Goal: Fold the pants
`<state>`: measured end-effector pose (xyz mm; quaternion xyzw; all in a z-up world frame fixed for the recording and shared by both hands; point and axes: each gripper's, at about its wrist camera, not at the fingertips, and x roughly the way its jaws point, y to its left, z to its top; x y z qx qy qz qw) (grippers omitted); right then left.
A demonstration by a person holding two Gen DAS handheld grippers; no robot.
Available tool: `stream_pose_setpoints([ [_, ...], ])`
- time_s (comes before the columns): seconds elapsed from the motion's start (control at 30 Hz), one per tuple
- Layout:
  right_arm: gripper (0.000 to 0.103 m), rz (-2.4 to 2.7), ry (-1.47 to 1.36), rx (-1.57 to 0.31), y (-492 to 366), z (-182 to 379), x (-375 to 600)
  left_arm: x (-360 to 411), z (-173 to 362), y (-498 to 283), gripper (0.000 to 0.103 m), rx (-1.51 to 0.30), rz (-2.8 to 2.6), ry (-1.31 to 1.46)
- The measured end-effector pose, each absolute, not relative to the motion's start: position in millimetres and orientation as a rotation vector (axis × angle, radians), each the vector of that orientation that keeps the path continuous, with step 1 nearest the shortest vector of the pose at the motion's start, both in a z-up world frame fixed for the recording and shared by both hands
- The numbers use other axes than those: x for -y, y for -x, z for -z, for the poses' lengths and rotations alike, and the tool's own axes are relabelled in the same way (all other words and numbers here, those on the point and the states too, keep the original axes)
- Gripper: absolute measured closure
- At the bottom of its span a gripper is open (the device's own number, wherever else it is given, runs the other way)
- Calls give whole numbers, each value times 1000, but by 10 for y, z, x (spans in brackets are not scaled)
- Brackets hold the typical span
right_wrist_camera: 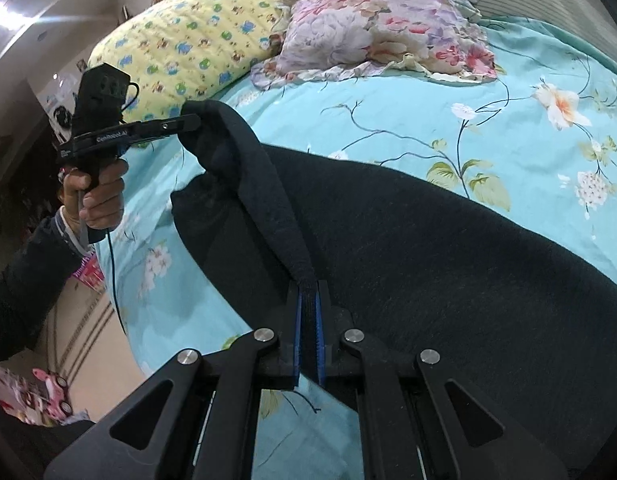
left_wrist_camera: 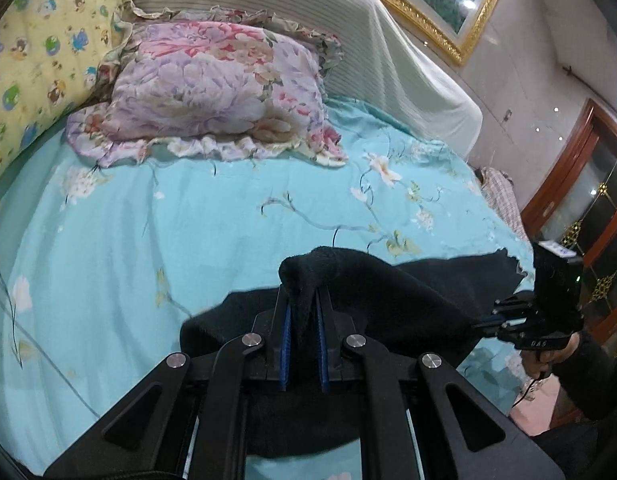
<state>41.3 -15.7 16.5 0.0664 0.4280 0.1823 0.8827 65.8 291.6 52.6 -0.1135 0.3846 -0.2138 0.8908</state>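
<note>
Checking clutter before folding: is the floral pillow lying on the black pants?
No, the floral pillow sits apart from the black pants, with bare sheet between.

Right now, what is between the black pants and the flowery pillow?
Only bare blue sheet, with printed flowers, lies between the pants and the flowery pillow; the right wrist view shows it best.

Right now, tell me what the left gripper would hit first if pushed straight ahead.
Beyond the pants it already clamps, the left gripper points across the blue sheet toward the floral pillow, probably the first obstacle, though depth is unclear.
</note>
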Motion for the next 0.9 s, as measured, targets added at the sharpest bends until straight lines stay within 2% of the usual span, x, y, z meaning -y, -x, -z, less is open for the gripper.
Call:
stream_pose_setpoints([
  [0.2,96,-364,-96,-896,-359,-121,100,-2952,-404,-499,92,-799,394,222],
  [0.57,90,-351,-71,-905,-320,-116,31,-3083,-235,-301,79,-823,289,267],
  [0.67,82,-368,-69,-907,-283,-110,15,-3126,-206,-199,77,-835,260,292],
  [0.73,68,-378,-72,-907,-251,-108,5,-3180,-187,-142,74,-843,239,325],
  [0.8,61,-378,-68,-895,-217,-120,-6,-3239,-188,-52,72,-838,210,369],
  [0.87,61,-383,-79,-887,-197,-138,3,-3273,-201,17,59,-836,184,399],
  [0.9,61,-385,-86,-883,-192,-149,12,-3287,-211,51,57,-832,171,414],
])
